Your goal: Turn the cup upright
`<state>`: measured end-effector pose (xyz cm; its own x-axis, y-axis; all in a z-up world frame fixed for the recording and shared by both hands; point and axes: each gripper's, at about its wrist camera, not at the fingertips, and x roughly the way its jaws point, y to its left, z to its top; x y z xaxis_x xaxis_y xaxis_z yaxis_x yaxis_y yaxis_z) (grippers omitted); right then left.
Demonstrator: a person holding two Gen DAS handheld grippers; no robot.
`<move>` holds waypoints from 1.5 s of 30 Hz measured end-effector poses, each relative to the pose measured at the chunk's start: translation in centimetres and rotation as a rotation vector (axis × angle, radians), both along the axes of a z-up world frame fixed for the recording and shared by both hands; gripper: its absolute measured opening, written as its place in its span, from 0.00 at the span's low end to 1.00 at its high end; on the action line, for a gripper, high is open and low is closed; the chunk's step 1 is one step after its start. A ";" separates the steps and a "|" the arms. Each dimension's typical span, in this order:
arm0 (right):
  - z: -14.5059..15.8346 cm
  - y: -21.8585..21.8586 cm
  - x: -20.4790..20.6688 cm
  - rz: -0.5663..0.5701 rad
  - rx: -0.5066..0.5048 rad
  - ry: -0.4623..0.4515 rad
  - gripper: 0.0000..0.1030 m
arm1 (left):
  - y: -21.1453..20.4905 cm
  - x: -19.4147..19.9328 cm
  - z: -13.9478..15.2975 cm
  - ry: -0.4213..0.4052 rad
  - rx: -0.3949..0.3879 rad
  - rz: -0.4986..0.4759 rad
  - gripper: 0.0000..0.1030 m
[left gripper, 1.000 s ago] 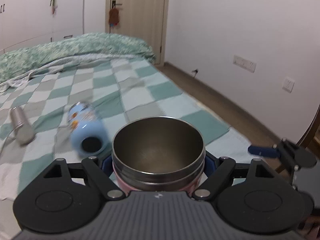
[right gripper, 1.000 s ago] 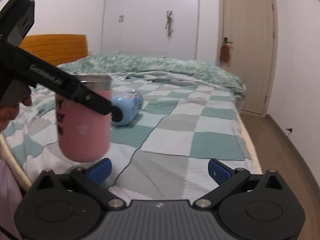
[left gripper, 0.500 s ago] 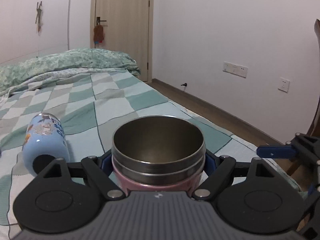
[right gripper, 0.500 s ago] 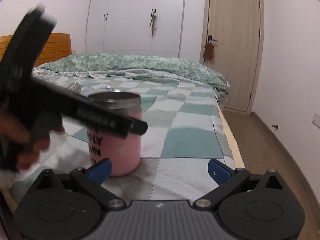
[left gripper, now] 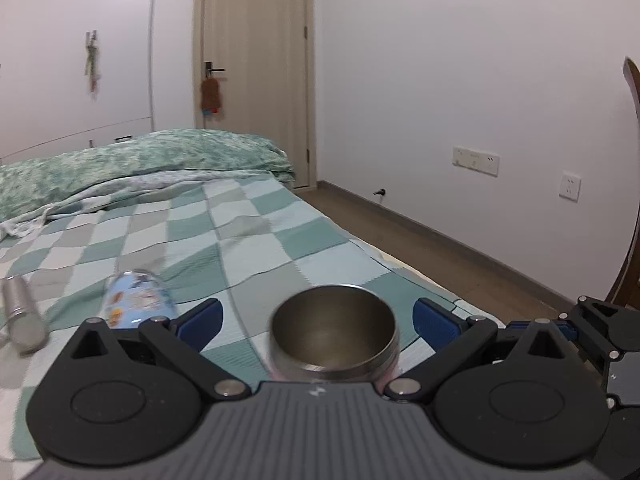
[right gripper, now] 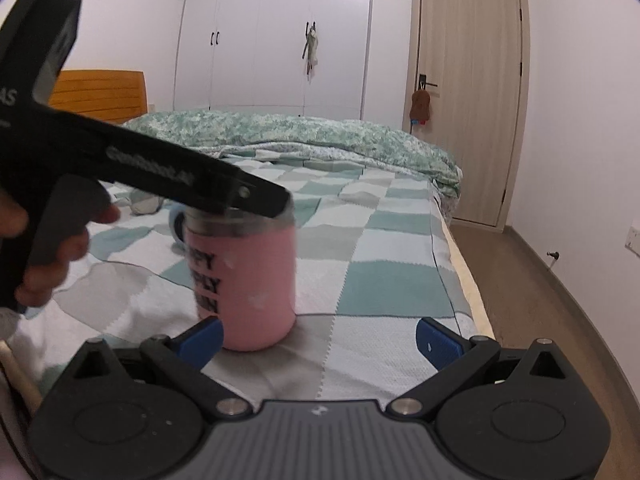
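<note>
Cup: the pink cup stands upright, steel mouth facing up, on the checked blanket near the foot edge of the bed, toward the corner on the door side.
Left gripper: the left gripper is spread wide; its blue pads sit on either side of the cup rim with a clear gap, so we judge it is not gripping.
Right gripper: the right gripper is also wide and holds nothing; its left pad sits just beside the base of the cup, contact unclear.
Task state: we judge the flip done, with only the clearing of the left gripper left.
Handling, weight: steel liner inside a pink shell, so we expect a stiff, moderately heavy cup that does not crush.
Handling, surface: smooth painted wall, likely a bit slippery under the pads.
Handling, footing: soft blanket under a tall body; we judge it easy to tip with a sideways nudge.
Grip site: across the body just under the steel rim band.
Other items: a blue bottle and a steel flask lie on their sides farther up the bed.
</note>
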<state>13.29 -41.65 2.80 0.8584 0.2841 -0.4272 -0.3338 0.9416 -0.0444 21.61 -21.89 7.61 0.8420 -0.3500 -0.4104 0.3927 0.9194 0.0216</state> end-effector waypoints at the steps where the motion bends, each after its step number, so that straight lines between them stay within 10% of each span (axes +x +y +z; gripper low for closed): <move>1: 0.3 0.3 -0.4 -0.002 0.002 -0.006 1.00 | 0.7 -0.7 0.3 -0.005 -0.005 0.010 1.00; 14: 3.4 6.4 -7.7 -0.005 0.057 -0.071 1.00 | 12.5 -11.8 3.0 -0.064 -0.033 0.200 1.00; 26: -0.1 11.8 -13.0 -0.059 0.082 -0.113 1.00 | 20.9 -19.5 -4.5 -0.036 -0.030 0.422 1.00; 45: -2.5 12.0 -14.4 -0.137 0.094 -0.230 1.00 | 21.5 -21.8 -7.6 -0.210 -0.041 0.535 1.00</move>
<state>-1.12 -29.63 0.26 0.9628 0.1877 -0.1943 -0.1941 0.9809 -0.0140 -0.21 -0.42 0.05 0.9683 0.1347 -0.2102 -0.1358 0.9907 0.0095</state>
